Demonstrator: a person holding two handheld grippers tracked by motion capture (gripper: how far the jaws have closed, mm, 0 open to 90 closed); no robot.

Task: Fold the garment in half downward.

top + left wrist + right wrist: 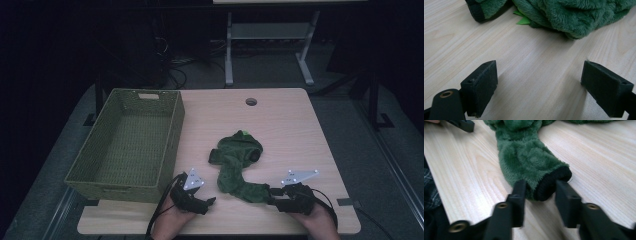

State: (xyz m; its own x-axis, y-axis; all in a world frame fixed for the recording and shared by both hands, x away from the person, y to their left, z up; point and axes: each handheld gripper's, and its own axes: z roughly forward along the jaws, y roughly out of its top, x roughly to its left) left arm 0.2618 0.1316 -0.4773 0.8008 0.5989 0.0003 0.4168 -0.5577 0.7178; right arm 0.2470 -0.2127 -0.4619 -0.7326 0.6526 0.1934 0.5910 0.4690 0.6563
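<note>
Our right hand-held gripper (540,192) has its jaws half closed around the green fleece garment's (237,162) dark cuff (551,185) at the worktop's (290,125) five o'clock, seemingly not yet pinching; our left hand-held gripper (539,82) waits wide open, empty.

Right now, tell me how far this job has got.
Done: nothing; the basket holds nothing. In hand: the right gripper has the black cuff of the green garment between its jaws, while the left gripper waits open over bare table. Left: probably lifting it into the basket.
</note>
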